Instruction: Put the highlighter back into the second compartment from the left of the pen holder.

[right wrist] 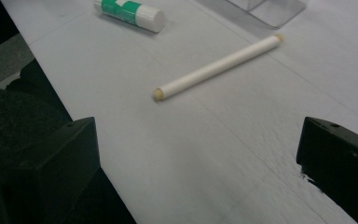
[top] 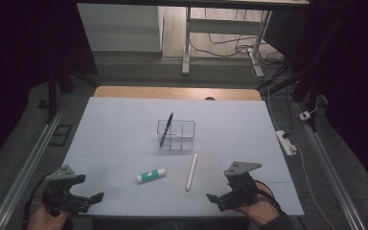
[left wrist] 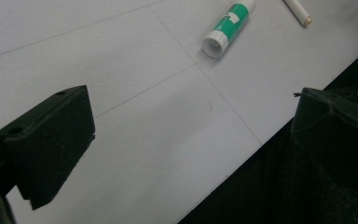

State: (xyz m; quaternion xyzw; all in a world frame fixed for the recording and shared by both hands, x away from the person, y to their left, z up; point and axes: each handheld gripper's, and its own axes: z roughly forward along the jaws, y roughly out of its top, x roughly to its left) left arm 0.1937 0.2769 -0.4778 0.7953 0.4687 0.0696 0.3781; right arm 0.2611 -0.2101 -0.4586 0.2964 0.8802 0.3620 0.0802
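Glue stick (top: pixel 151 176) and white pen (top: pixel 191 171) lie flat on the white sheet (top: pixel 124 124), in front of the clear organizer (top: pixel 176 135) that already has 1 blue pen (top: pixel 166 129) leaning in its left compartment. From that I judge the work in hand is loading the loose items into the organizer, with 2 left outside.

I hold the left gripper (top: pixel 84 201) low at the near left corner of the sheet, its jaws spread wide and empty. In the left gripper view the glue stick (left wrist: pixel 227 27) sits well ahead, white cap end toward me, so that side looks set to take it.

The right gripper (top: pixel 220 199) hovers at the near right edge, jaws likewise spread with nothing between them. In the right gripper view the white pen (right wrist: pixel 218 67) lies diagonally ahead, its near tip pointing roughly at the gap, with the glue stick (right wrist: pixel 129 13) beyond it. Both items rest apart from each other and apart from the organizer, which leaves room to come down on either without nudging the other.

My judgement: the pen is thin and may roll, so I would close across its middle; the glue stick is rounder and fatter, an easier pinch.
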